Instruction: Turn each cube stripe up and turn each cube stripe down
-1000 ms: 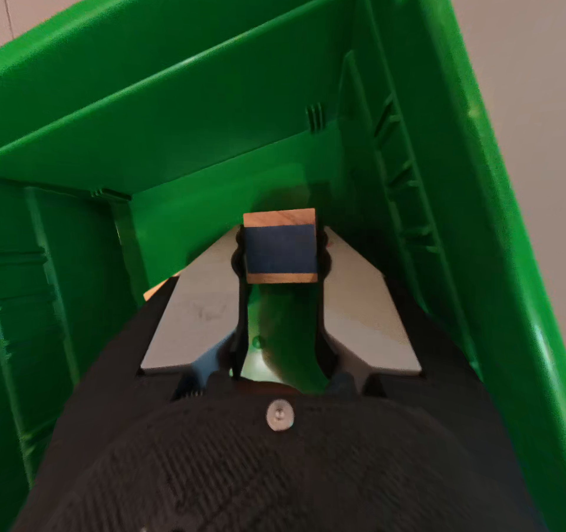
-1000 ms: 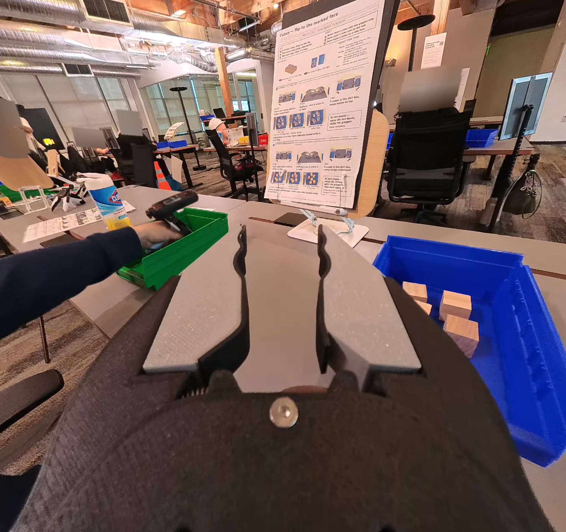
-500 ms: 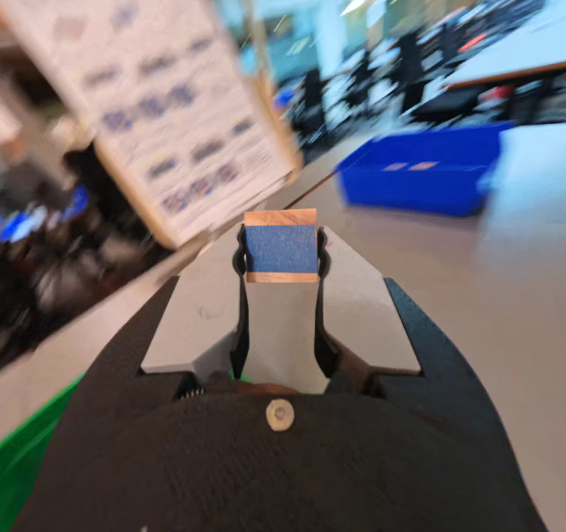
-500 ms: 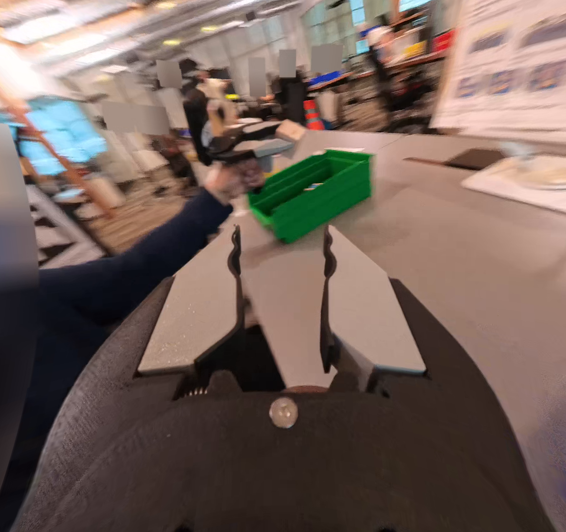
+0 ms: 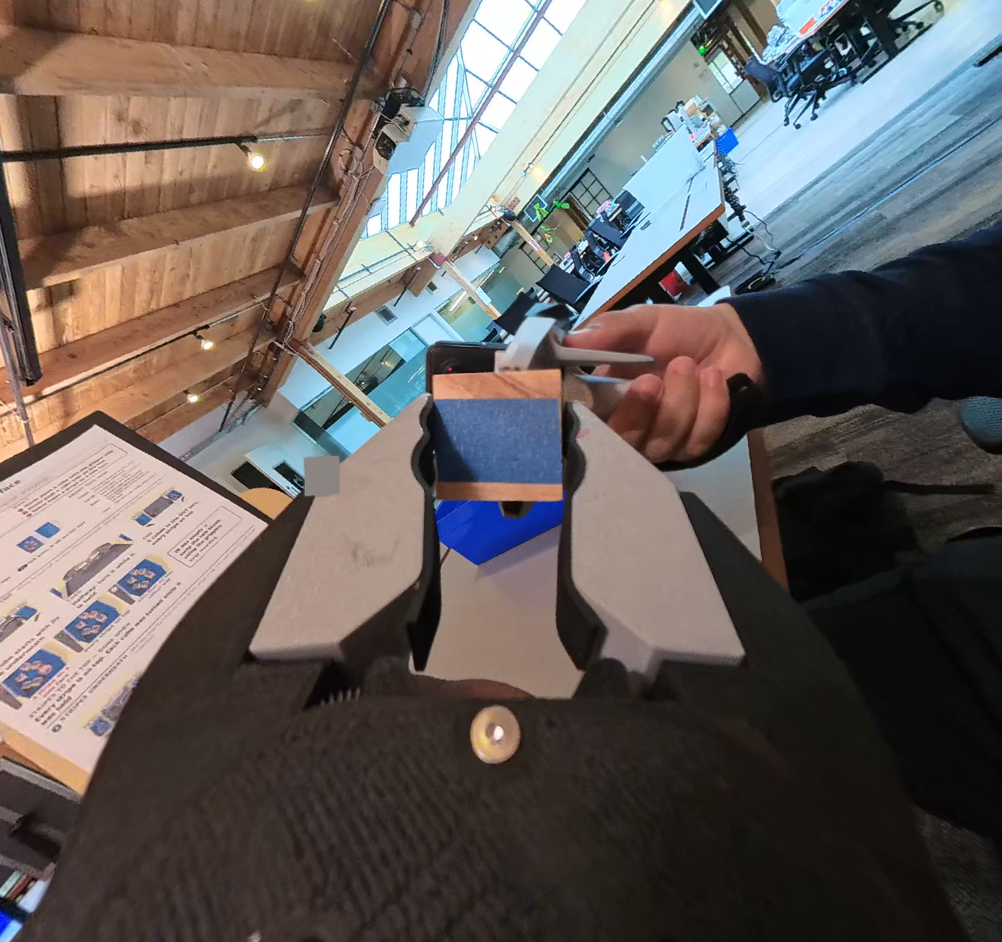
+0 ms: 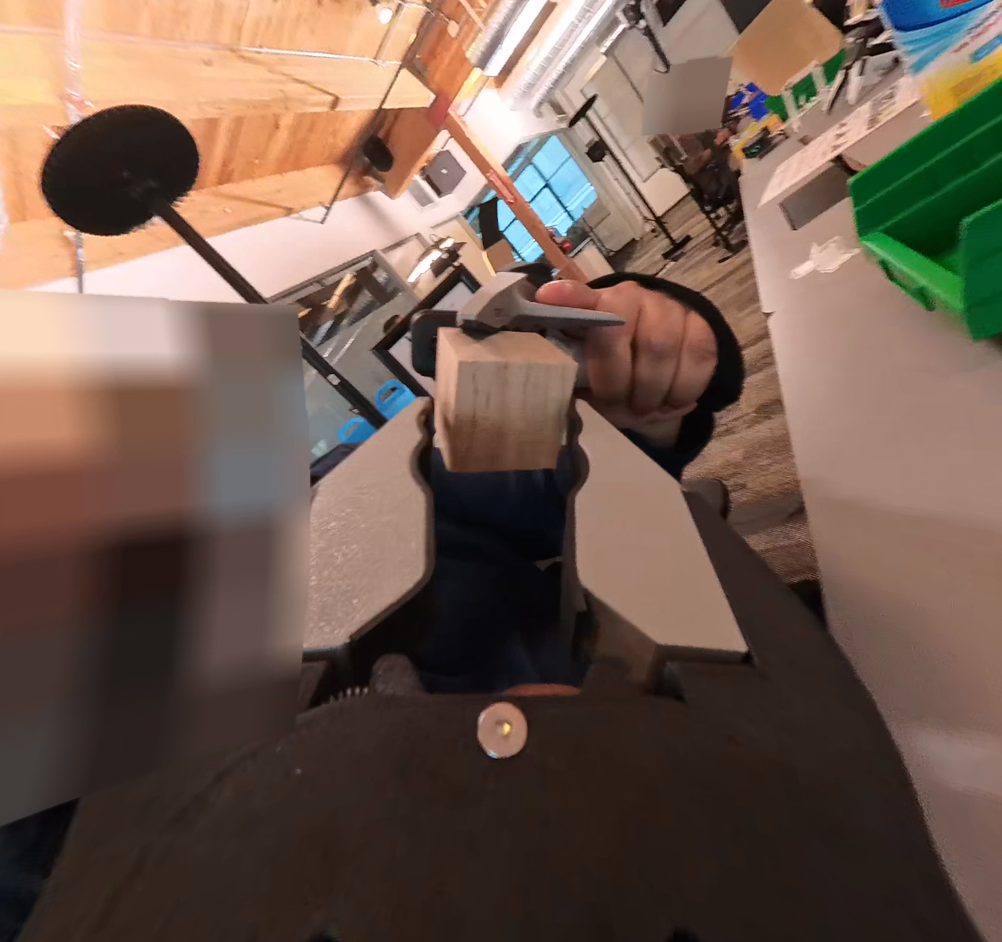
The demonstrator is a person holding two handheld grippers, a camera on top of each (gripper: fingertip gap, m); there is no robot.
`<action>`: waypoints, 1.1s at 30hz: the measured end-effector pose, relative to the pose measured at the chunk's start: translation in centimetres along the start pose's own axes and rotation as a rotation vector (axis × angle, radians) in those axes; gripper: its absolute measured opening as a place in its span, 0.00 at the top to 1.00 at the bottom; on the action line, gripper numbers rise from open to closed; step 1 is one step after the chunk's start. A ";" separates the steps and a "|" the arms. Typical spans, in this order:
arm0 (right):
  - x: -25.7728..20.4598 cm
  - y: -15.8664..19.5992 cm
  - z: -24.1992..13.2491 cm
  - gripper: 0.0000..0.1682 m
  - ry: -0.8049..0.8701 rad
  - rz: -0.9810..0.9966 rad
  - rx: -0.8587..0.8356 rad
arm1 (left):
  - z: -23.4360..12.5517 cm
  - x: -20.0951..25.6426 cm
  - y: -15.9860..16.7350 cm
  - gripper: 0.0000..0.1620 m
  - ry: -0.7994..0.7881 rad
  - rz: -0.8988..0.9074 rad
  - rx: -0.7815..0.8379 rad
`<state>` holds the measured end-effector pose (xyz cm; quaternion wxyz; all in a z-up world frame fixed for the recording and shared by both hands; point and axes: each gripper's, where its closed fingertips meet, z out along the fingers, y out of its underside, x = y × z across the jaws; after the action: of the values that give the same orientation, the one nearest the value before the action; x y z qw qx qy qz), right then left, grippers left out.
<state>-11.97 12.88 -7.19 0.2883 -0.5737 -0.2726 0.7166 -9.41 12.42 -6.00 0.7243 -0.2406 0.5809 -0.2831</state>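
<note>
A wooden cube is held in the air between both grippers. My left gripper is shut on it, and the cube's blue stripe faces the left wrist camera. My right gripper has its fingertips against two other sides of the same cube, and only plain wood faces the right wrist camera. The right gripper also shows behind the cube in the left wrist view, with one finger above it and one below. The left gripper shows on the cube's far side in the right wrist view.
A blue bin lies on the grey table below the cube. A green bin stands at the right on the table. An instruction sheet on a stand is at the left. A hand holds the right gripper.
My left gripper lifted the cube out of the green bin and swung it up toward the right gripper. The right gripper turned to meet it and now has the cube between its fingertips.
</note>
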 end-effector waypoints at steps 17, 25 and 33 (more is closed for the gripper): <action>3.4 -2.0 -2.3 0.75 0.102 0.034 0.116 | -0.5 -2.0 3.2 0.75 -0.063 -0.208 -0.066; 7.3 -9.9 -32.6 0.75 1.516 -0.322 0.279 | -6.3 -10.2 7.4 0.89 -0.381 -0.371 -0.316; 13.1 -4.5 -48.1 0.75 1.963 0.113 -0.167 | -7.4 -11.5 9.9 0.90 -0.446 -0.520 -0.368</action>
<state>33.34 28.38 -21.92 0.3104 -0.9444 0.0659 -0.0863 -17.29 27.41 -6.14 0.6816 -0.5614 0.3697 -0.2892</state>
